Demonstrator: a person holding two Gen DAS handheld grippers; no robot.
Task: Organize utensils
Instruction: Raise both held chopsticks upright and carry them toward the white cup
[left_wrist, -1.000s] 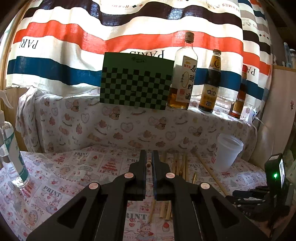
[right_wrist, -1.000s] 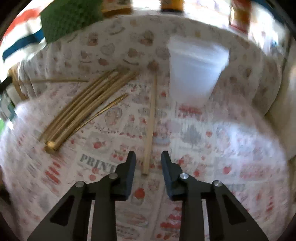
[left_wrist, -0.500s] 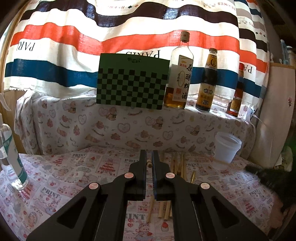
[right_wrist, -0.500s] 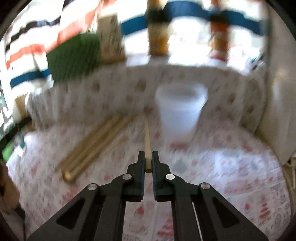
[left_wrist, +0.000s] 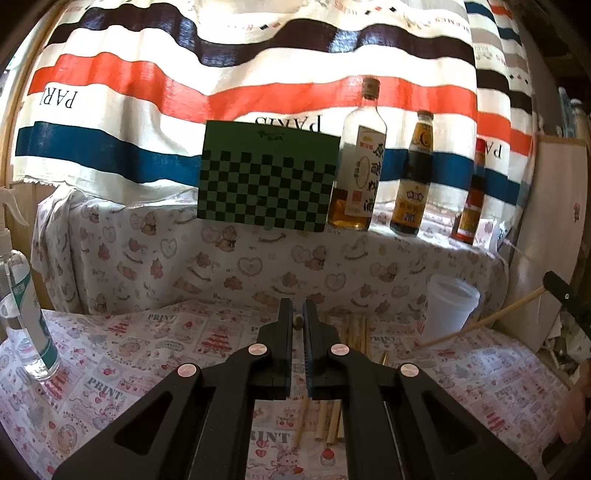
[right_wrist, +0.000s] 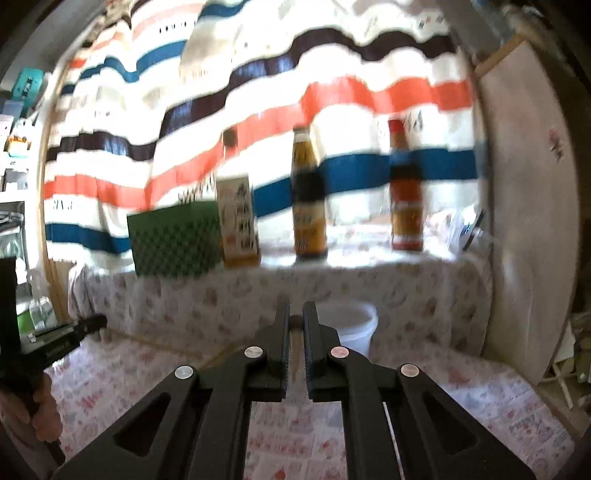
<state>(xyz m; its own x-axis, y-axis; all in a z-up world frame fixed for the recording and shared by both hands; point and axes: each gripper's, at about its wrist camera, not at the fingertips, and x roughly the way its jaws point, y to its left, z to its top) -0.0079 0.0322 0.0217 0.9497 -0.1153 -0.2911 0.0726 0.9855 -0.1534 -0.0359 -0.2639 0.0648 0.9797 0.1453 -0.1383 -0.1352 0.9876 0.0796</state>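
Right wrist view — the right gripper (right_wrist: 295, 325) clamps a chopstick (right_wrist: 295, 345) before the cup (right_wrist: 351, 325); the left gripper (left_wrist: 298, 317), jaws closed, pinches another chopstick's (left_wrist: 296, 320) end.

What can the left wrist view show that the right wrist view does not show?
Only the left wrist view shows the spray bottle and the loose chopsticks on the cloth. Only the right wrist view shows shelves at the left edge. Both show the white cup, the checkered board and three sauce bottles.
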